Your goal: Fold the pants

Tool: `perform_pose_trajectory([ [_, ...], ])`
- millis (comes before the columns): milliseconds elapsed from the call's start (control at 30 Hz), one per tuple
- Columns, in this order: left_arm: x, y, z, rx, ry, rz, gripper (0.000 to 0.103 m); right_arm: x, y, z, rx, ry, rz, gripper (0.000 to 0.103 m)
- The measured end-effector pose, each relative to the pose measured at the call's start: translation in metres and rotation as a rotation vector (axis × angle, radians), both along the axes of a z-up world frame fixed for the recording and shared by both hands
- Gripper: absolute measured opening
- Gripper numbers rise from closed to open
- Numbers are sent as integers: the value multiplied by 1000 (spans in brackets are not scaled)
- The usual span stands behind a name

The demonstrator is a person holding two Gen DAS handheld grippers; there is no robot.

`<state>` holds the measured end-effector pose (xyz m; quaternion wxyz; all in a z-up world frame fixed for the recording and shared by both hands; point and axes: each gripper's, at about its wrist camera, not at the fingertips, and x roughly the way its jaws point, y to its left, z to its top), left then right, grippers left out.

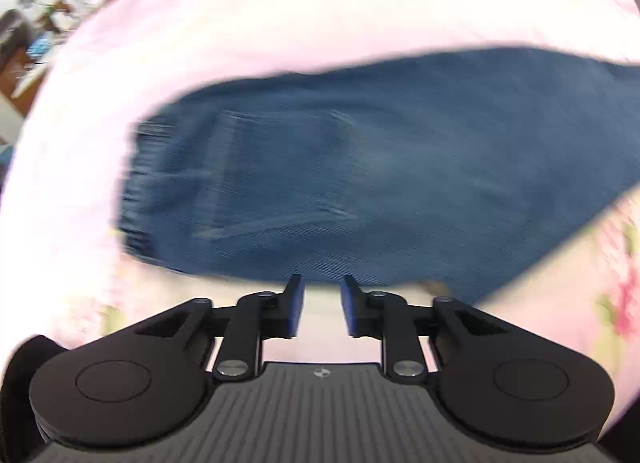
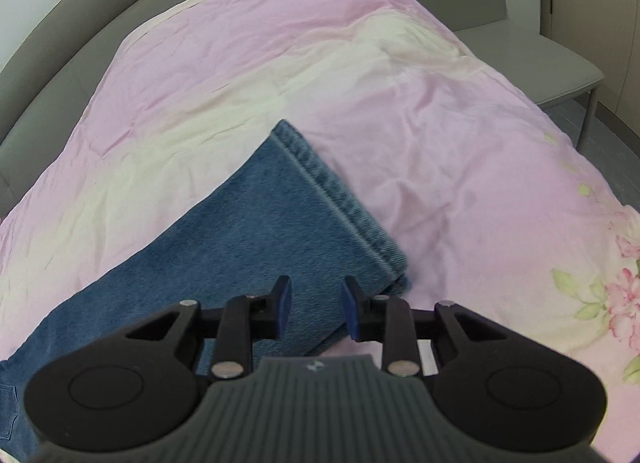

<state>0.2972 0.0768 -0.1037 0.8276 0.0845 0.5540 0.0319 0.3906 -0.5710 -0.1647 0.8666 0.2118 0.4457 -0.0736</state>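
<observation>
Pants (image 2: 248, 231) of blue denim are laid flat on a pink bedspread (image 2: 460, 151) covering a bed, the hemmed leg ends seen in the right wrist view, a back pocket in the blurred left one. The left claw (image 1: 322, 309) is held partly spread above the denim's near edge, nothing pinched. The right claw (image 2: 316, 309), tilted down over the hem corner, is likewise parted and empty.

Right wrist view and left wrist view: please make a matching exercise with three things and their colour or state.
Things:
1. jeans
2. bedcover
3. left gripper

Descriptions:
A. pink, with flowers at the edge
B. open, nothing between the fingers
C. blue denim, lying flat on the bed

Pairs: 1-C, 2-A, 3-B
</observation>
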Motion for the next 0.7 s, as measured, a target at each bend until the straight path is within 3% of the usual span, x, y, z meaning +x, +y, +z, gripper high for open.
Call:
perform_pose_trajectory([
  [100,7,50,6,20,-68,64,62,9,28,-1,-54,14,67,31],
  [233,22,111,5,-35,-112,191,67,21,52,-4,-98,37,99,32],
  [367,41,157,1,-144,-186,283,82,32,75,-8,-140,67,124,33],
  [433,52,175,-10,-207,-195,351,83,36,90,-9,-163,86,142,33],
  [500,63,189,-29,-248,-139,387,82,42,106,-12,-182,100,163,34],
  [700,82,187,-68,-178,-90,347,82,61,137,-37,-299,195,207,39],
])
